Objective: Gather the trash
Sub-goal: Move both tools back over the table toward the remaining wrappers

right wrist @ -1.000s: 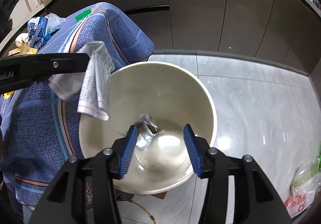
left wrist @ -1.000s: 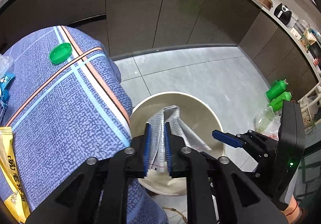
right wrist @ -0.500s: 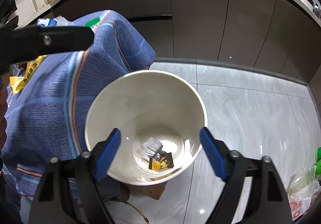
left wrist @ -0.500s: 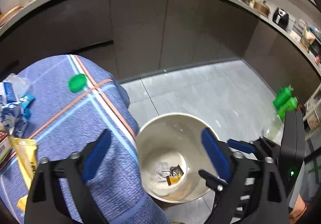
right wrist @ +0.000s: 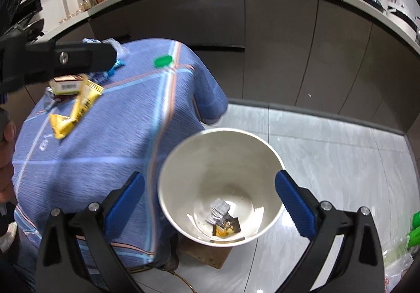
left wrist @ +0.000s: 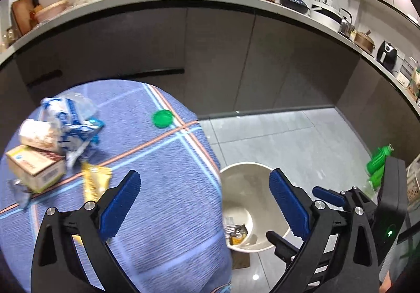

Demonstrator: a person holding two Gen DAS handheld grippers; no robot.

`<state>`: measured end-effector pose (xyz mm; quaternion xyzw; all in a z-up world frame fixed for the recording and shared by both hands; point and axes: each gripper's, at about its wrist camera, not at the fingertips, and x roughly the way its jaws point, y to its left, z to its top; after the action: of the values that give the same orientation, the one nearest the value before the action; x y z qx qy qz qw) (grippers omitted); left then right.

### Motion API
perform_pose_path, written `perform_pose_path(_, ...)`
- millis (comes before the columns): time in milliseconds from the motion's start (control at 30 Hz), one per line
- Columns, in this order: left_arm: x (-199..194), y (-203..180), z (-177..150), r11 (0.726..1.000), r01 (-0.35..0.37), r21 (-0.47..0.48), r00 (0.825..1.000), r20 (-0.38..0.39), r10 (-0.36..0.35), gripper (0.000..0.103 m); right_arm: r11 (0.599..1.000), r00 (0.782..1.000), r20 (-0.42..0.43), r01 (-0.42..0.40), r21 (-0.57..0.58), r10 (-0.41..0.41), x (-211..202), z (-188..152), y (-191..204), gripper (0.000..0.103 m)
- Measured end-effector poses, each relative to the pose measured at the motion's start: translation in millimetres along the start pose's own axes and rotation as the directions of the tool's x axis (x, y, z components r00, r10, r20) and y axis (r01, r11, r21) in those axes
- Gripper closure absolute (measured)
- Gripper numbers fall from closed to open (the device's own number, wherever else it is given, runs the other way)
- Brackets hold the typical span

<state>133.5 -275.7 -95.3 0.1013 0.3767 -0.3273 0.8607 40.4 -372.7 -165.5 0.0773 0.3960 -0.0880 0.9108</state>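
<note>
A cream bin (right wrist: 183, 161) stands on the floor beside a round table with a blue cloth (right wrist: 105, 140); it also shows in the left wrist view (left wrist: 236, 182). A silver wrapper (right wrist: 219, 210) and a dark yellow wrapper (right wrist: 227, 227) lie in its bottom. On the table lie a yellow packet (left wrist: 94, 182), a green cap (left wrist: 162, 118), a cardboard box (left wrist: 34, 169) and blue-white packaging (left wrist: 71, 122). My left gripper (left wrist: 204, 203) is open and empty above the table's edge. My right gripper (right wrist: 210, 203) is open and empty above the bin.
Dark cabinets (left wrist: 215, 56) under a cluttered counter curve behind the table. Green bottles (left wrist: 378, 161) and a plastic bag stand on the grey tiled floor at the right. A brown block (right wrist: 207, 253) lies under the bin.
My left gripper opened and dropped the printed wrapper into the bin, then rose and drew back over the table. My right gripper opened wider and rose too.
</note>
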Motion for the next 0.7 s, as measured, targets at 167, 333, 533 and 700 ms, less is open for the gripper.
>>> perform_pose_path(167, -37, 29, -9, 0.998, -0.040, -0.053, 0.999, 0.022, 0.042, 0.008, 1.000, 0.999, 0.036, -0.020, -0.024, 0.021, -19, 10, 26, 0.003)
perform_pose_path(333, -70, 72, -25, 0.988, -0.085, -0.130, 0.996, 0.020, 0.088, 0.008, 0.997, 0.996, 0.066, -0.063, -0.046, 0.066, -35, 20, 58, 0.003)
perform_pose_path(533, -100, 137, -58, 0.952, -0.185, -0.244, 0.982, -0.007, 0.189, 0.008, 0.990, 0.991, 0.063, -0.112, -0.085, 0.118, -32, 32, 96, 0.003)
perform_pose_path(700, -111, 180, -81, 0.921, -0.223, -0.319, 0.974, -0.040, 0.223, 0.008, 0.978, 0.983, 0.010, -0.180, -0.102, 0.182, -13, 40, 133, 0.003)
